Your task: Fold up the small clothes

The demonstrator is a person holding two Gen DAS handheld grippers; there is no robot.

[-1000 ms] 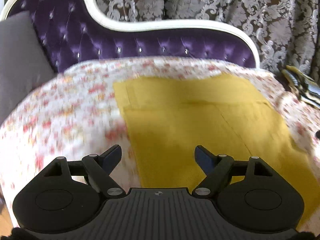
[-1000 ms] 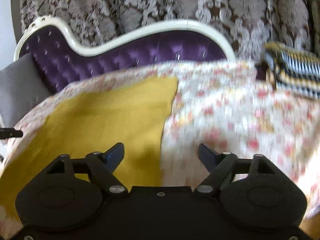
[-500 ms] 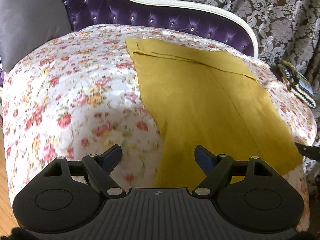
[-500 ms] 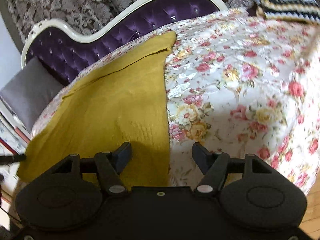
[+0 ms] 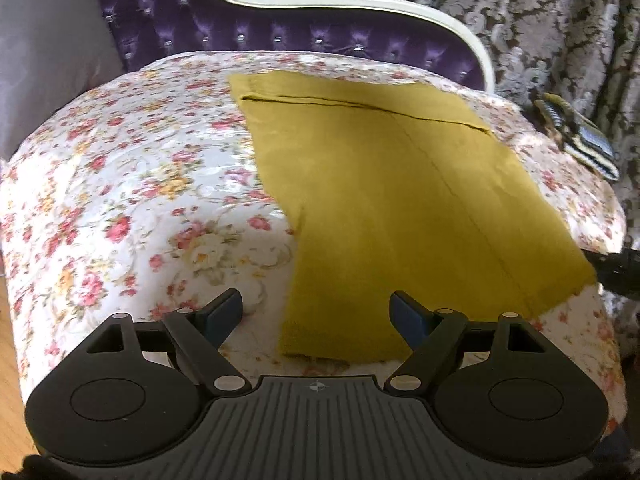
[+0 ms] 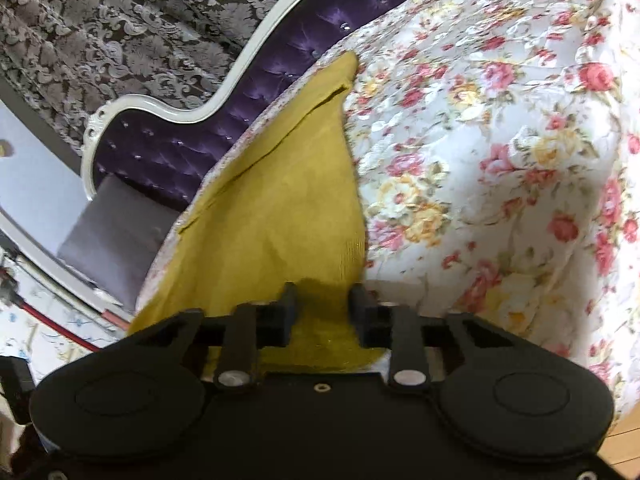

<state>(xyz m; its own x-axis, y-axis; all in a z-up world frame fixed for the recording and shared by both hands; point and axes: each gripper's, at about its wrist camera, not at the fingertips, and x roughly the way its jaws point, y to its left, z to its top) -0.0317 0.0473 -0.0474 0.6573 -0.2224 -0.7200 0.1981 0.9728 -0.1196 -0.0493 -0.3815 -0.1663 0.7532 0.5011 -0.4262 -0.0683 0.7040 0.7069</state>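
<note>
A mustard-yellow garment (image 5: 400, 208) lies flat on the flowered cover (image 5: 132, 184) of a sofa, with a folded band along its far edge. My left gripper (image 5: 318, 312) is open, just in front of the garment's near left corner, with that corner between its fingers. In the right wrist view the same garment (image 6: 280, 200) runs away from me. My right gripper (image 6: 322, 312) is tilted and partly closed, its fingers on either side of the garment's near right corner. It also shows as a dark shape in the left wrist view (image 5: 618, 272).
A purple tufted sofa back with a white frame (image 5: 328, 0) rises behind the cover. A grey cushion (image 5: 48, 40) stands at the left. A striped folded cloth (image 5: 576, 136) lies at the far right. Patterned curtains (image 5: 560, 20) hang behind. Wood floor (image 6: 624, 448) lies beside the sofa.
Both grippers have drawn back and down to the garment's near edge. The right gripper has tilted and narrowed its jaws around the near right corner. The left stays open.
</note>
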